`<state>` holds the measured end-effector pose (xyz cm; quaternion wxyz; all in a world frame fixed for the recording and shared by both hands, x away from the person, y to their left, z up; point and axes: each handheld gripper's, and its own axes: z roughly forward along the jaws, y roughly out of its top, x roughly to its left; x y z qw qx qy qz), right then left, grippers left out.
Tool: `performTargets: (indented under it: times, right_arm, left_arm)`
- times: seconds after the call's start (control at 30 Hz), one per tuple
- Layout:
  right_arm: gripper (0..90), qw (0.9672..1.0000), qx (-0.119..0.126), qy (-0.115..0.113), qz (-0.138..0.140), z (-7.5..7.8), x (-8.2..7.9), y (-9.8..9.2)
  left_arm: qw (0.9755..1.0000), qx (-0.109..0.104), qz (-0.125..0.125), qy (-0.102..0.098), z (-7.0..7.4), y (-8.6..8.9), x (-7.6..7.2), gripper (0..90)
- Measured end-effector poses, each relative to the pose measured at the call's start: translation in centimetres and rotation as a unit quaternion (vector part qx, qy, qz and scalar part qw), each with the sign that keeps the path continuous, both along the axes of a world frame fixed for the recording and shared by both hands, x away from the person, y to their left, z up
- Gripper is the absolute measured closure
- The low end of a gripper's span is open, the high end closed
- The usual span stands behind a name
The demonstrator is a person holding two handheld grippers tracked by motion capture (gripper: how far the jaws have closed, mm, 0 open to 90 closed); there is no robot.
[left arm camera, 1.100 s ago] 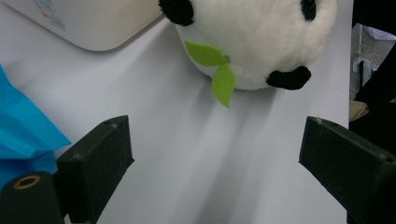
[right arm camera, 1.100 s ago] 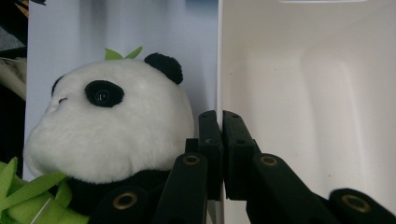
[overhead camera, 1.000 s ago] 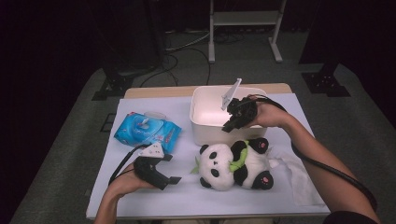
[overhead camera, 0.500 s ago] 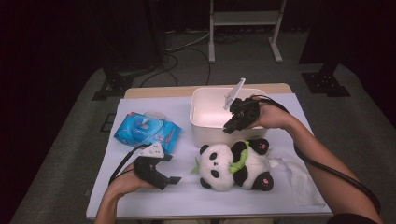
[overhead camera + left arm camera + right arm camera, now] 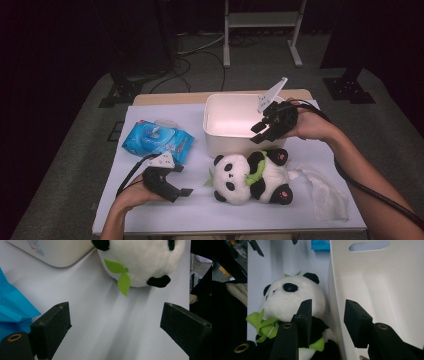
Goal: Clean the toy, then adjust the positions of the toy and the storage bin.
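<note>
Plush and black-and-white, the soft panda toy (image 5: 250,176) with green felt leaves lies on its back on the white-covered surface (image 5: 210,210), touching the front wall of the empty white plastic bin (image 5: 220,135); it looks light and squashy, best pinched across the belly or a limb. The right tongs (image 5: 264,129) hover over the bin's near rim above the panda, jaws parted and empty. The left tongs (image 5: 172,182) rest wide open, empty, between the panda and a blue wet-wipe packet (image 5: 157,141).

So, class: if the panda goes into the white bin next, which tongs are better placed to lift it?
Probably the right tongs: open, they hover over the panda at the bin wall. The left tongs rest open on the table beside its head.
</note>
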<state>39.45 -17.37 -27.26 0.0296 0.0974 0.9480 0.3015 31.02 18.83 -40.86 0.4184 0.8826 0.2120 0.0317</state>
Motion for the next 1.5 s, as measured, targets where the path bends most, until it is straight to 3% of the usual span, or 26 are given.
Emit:
performTargets:
  times: [0.27,0.47,0.57,0.7,1.03,1.5]
  right_arm:
    - [54.4,0.9999,0.005,-0.009,0.008,0.4,-2.4,-0.8]
    - [53.8,0.9999,0.004,-0.007,0.011,-0.2,-3.9,-1.2]
    - [53.7,0.9999,0.008,-0.003,0.011,-0.6,-4.5,-1.5]
    - [52.9,0.9999,0.007,0.001,0.009,-1.0,-4.8,-1.9]
    - [51.3,0.9997,0.015,0.007,0.020,-1.4,-6.1,-1.7]
    - [50.2,0.9992,0.004,0.022,0.034,-3.7,-7.4,-1.2]
  left_arm:
    - [1.0000,0.006,-0.007,0.000,0.0,-0.4,-0.1,8.8]
    - [0.9999,0.011,-0.011,-0.003,0.1,-0.5,-0.1,8.8]
    - [0.9999,0.003,-0.010,-0.002,0.1,-0.4,-0.1,8.8]
    - [0.9999,0.012,-0.011,0.000,0.0,-0.6,-0.1,8.8]
    - [0.9999,0.009,-0.014,-0.005,0.2,-0.7,0.0,8.8]
    - [0.9998,0.011,-0.016,-0.008,0.3,-1.0,-0.3,8.8]
